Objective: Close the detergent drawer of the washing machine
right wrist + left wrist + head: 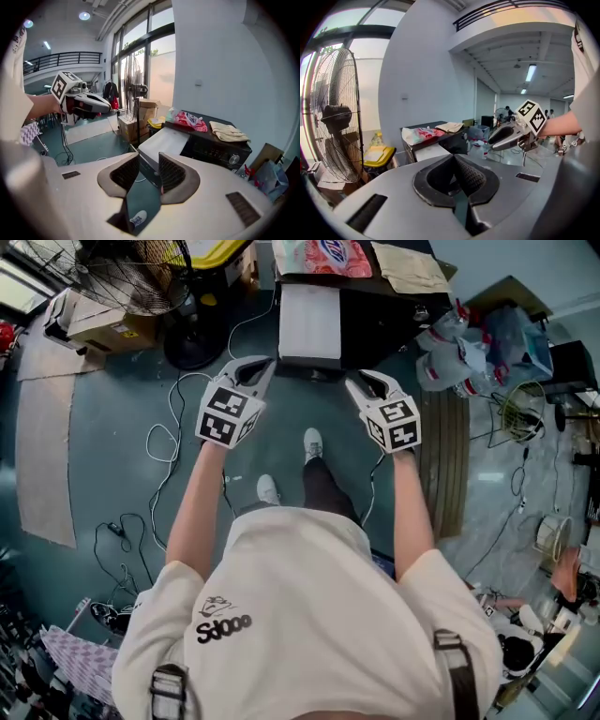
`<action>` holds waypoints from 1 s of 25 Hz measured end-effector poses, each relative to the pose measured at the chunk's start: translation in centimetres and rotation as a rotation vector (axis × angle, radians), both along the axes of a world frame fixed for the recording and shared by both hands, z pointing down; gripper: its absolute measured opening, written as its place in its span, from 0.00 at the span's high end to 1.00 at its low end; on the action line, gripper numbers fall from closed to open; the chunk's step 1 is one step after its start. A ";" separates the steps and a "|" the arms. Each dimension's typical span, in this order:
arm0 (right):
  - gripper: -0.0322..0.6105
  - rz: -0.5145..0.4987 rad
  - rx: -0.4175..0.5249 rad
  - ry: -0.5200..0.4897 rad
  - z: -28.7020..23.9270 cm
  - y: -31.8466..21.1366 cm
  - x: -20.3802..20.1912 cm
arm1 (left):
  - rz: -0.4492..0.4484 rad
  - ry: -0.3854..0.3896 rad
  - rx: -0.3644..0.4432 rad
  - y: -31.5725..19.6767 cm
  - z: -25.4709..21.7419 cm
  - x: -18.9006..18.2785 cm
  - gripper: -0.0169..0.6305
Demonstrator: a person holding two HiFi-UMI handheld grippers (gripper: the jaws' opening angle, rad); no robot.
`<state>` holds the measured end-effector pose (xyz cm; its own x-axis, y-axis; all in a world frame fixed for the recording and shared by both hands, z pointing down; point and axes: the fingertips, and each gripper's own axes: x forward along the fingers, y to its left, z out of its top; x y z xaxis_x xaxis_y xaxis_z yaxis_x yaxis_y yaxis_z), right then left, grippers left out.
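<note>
A black washing machine stands on the floor ahead of me, with a white detergent drawer sticking out of its front toward me. Both grippers hang short of the drawer, apart from it. My left gripper is shut with nothing between its jaws, just left of the drawer's front edge. My right gripper is open and empty, just right of that edge. In the right gripper view the gripper points at the drawer. In the left gripper view the shut gripper points toward the drawer.
A pink packet and a beige cloth lie on the machine's top. A standing fan and a cardboard box are at left. Cables trail over the floor. Bags and bottles crowd the right side. My shoes are below the grippers.
</note>
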<state>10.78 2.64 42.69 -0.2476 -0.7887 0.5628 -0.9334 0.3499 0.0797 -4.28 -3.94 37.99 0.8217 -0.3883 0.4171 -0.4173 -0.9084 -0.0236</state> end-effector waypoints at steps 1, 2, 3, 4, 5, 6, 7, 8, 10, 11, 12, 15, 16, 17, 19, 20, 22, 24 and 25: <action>0.78 -0.016 -0.019 0.001 0.9 -0.4 0.5 | -0.002 -0.006 -0.008 -0.3 0.4 0.6 0.95; 0.78 -0.035 -0.039 -0.006 1.8 -0.7 0.8 | -0.006 -0.013 -0.017 -0.4 0.7 0.9 0.95; 0.78 -0.054 -0.059 -0.017 2.8 -1.0 1.1 | -0.010 -0.019 -0.026 -0.6 1.1 1.2 0.95; 0.78 -0.072 -0.079 -0.025 3.8 -1.3 1.4 | -0.015 -0.027 -0.033 -0.9 1.4 1.4 0.95; 0.78 -0.088 -0.100 -0.026 4.8 -1.7 1.8 | -0.021 -0.034 -0.039 -1.3 1.7 1.6 0.95; 0.77 -0.102 -0.123 -0.023 5.8 -2.0 2.2 | -0.028 -0.040 -0.045 -1.6 2.0 1.8 0.95; 0.77 -0.116 -0.146 -0.020 6.7 -2.2 2.5 | -0.035 -0.044 -0.052 -1.9 2.2 1.9 0.95; 0.77 -0.128 -0.169 -0.019 7.6 -2.4 2.8 | -0.043 -0.048 -0.059 -2.1 2.5 2.1 0.95; 0.77 -0.152 -0.210 -0.010 9.1 -2.9 3.3 | -0.055 -0.057 -0.076 -2.6 3.2 2.6 0.95; 0.77 -0.166 -0.227 -0.002 9.9 -3.2 3.5 | -0.059 -0.062 -0.084 -2.7 3.6 2.8 0.95; 0.77 -0.181 -0.242 0.007 10.7 -3.5 3.7 | -0.062 -0.067 -0.091 -2.9 4.0 3.1 0.95; 0.77 -0.232 -0.278 0.047 12.7 -4.3 4.0 | -0.070 -0.084 -0.113 -3.4 5.4 3.6 0.95; 0.77 -0.253 -0.290 0.071 13.3 -4.4 3.9 | -0.074 -0.089 -0.122 -3.6 5.8 3.6 0.95; 0.77 -0.275 -0.303 0.096 13.8 -4.5 3.9 | -0.078 -0.093 -0.129 -3.9 6.1 3.6 0.95; 0.77 -0.312 -0.329 0.120 14.5 -4.6 3.8 | -0.086 -0.104 -0.136 -4.4 6.5 3.5 0.95; 0.77 -0.324 -0.337 0.117 14.8 -4.6 3.7 | -0.090 -0.110 -0.138 -4.6 6.7 3.6 0.95; 0.77 -0.344 -0.345 0.107 15.1 -4.7 3.7 | -0.097 -0.113 -0.146 -4.8 7.0 3.9 0.95; 0.77 -0.355 -0.344 0.103 15.4 -4.8 3.7 | -0.102 -0.108 -0.155 -5.1 7.3 4.2 0.95; 0.78 -0.355 -0.343 0.103 15.5 -5.0 3.5 | -0.103 -0.107 -0.158 -5.1 7.5 4.3 0.95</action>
<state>14.33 -2.32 58.21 -0.3965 -0.4312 0.8105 -0.7451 0.6669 -0.0097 0.05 -9.08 45.47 0.7289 -0.3903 0.5624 -0.5106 -0.8572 0.0669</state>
